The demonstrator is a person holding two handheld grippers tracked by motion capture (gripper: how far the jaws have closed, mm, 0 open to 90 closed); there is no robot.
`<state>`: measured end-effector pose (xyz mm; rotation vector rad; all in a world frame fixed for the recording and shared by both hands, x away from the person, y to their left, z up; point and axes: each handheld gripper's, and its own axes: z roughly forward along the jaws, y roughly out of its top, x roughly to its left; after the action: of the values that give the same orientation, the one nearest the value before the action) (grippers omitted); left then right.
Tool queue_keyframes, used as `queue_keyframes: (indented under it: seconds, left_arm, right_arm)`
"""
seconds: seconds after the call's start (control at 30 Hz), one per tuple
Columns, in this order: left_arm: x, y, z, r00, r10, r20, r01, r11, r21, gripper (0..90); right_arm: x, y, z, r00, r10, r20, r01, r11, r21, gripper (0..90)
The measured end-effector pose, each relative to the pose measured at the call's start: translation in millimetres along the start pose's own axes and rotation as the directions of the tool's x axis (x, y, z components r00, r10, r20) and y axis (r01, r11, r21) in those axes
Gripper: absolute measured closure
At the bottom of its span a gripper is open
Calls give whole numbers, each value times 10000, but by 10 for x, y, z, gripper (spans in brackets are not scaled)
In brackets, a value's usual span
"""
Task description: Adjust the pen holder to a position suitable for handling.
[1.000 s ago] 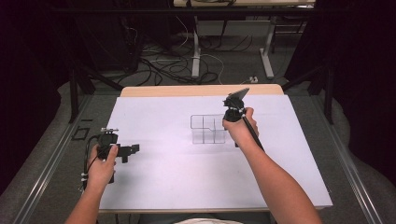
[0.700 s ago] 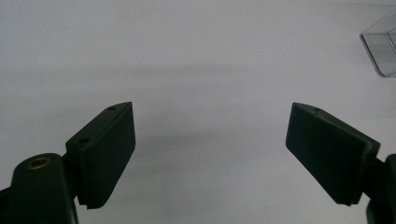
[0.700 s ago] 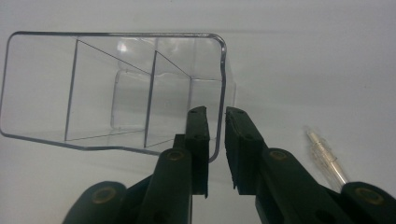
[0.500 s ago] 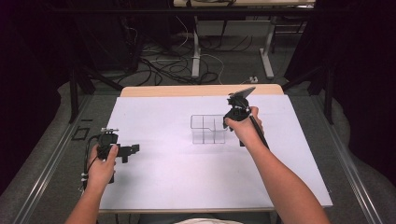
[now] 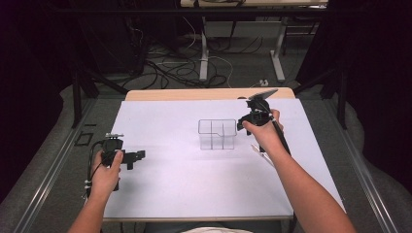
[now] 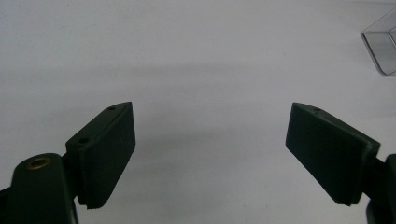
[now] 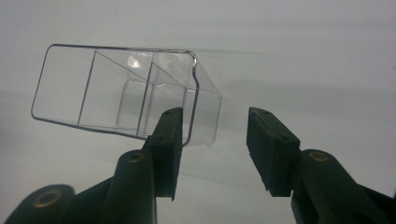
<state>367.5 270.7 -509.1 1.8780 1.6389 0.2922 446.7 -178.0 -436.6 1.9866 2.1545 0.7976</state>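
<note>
A clear box (image 5: 216, 134) with dividers stands mid-table (image 5: 184, 189) on the white top. The right gripper (image 7: 214, 140) hovers just right of it, jaws apart, nothing between. The left gripper (image 6: 210, 154) rests well apart at near left, jaws spread wide over bare table.

No legible text, labels, brand marks, numbers or signs in any view. Checked the white tabletop (image 5: 194, 184), the clear plastic divided container (image 5: 216, 134) and the black jaws of both grippers: all surfaces unmarked.
</note>
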Motion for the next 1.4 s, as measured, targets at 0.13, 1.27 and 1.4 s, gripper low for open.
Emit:
queue_keyframes:
  seconds: [0.13,1.27,1.4]
  left_arm:
    - [5,-2,3,10000,22,-12,-22,10000,18,157]
    - [-23,-24,38,9999,105,-96,-106,9999,-46,157]
    - [-22,-25,39,9999,110,-97,-111,9999,-50,158]
  right_arm:
    - [-71,-32,-7,9998,-177,103,178,9998,-88,501]
    - [-567,-465,123,8991,-4335,609,4311,9010,489,489]
    - [-622,-515,134,8849,-4649,279,4621,8839,725,505]
